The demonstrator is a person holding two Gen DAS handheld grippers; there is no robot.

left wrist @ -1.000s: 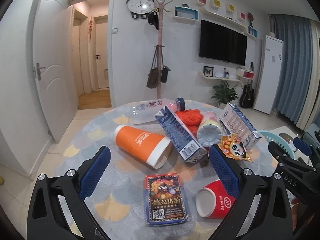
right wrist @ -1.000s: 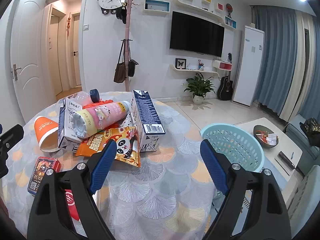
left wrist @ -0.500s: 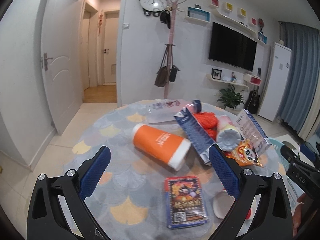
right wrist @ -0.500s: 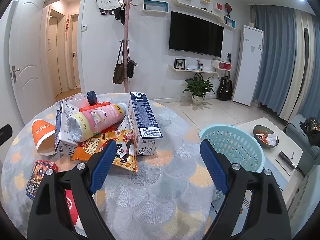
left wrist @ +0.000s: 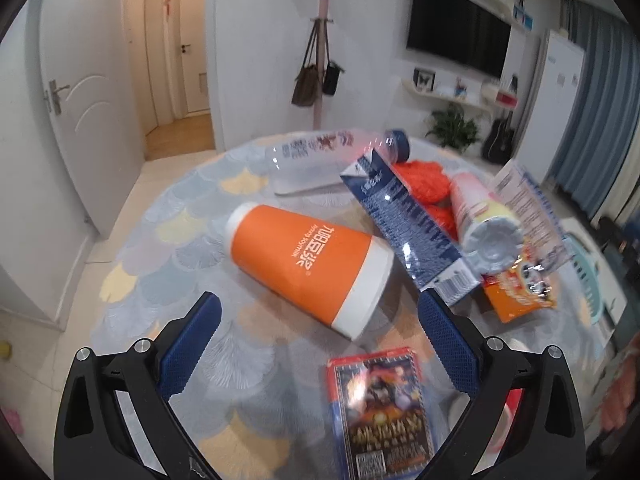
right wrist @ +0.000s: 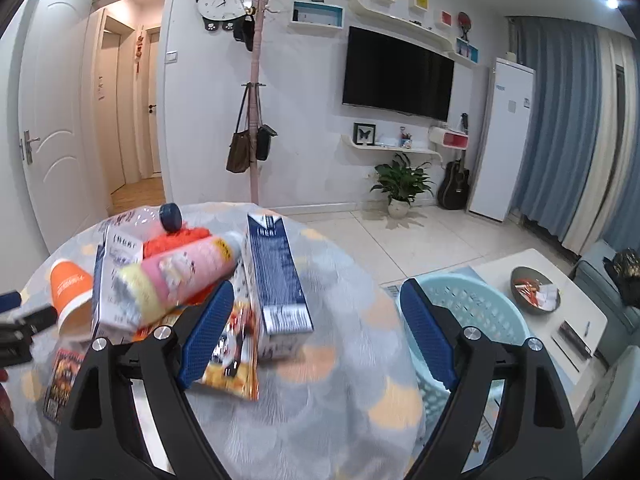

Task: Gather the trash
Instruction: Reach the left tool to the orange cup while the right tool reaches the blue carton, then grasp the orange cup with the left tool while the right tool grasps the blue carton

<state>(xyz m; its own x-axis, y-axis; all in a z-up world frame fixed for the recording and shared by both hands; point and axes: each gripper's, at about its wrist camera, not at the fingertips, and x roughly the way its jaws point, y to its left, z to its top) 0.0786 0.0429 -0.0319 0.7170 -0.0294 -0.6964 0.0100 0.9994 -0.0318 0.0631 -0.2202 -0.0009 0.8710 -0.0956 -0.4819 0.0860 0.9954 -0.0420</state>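
Trash lies on a round table (left wrist: 168,264): an orange paper cup (left wrist: 312,268) on its side, a clear bottle (left wrist: 316,156), a blue carton (left wrist: 408,224), a pink-yellow bottle (left wrist: 480,216), an orange snack bag (left wrist: 520,292), a card packet (left wrist: 384,404). My left gripper (left wrist: 320,312) is open and empty, just in front of the orange cup. My right gripper (right wrist: 316,300) is open and empty, close to a second blue carton (right wrist: 276,272) and the snack bag (right wrist: 236,356). A light blue basket (right wrist: 476,312) stands right of the table.
A red cup (left wrist: 508,408) lies behind my left gripper's right finger. A low white table (right wrist: 560,320) with a bowl stands beyond the basket. A coat stand (right wrist: 256,120), doors and a TV are along the far wall.
My left gripper has moved forward and down toward the orange cup, which now looks much larger. My right gripper has moved forward toward the carton and snack bag.
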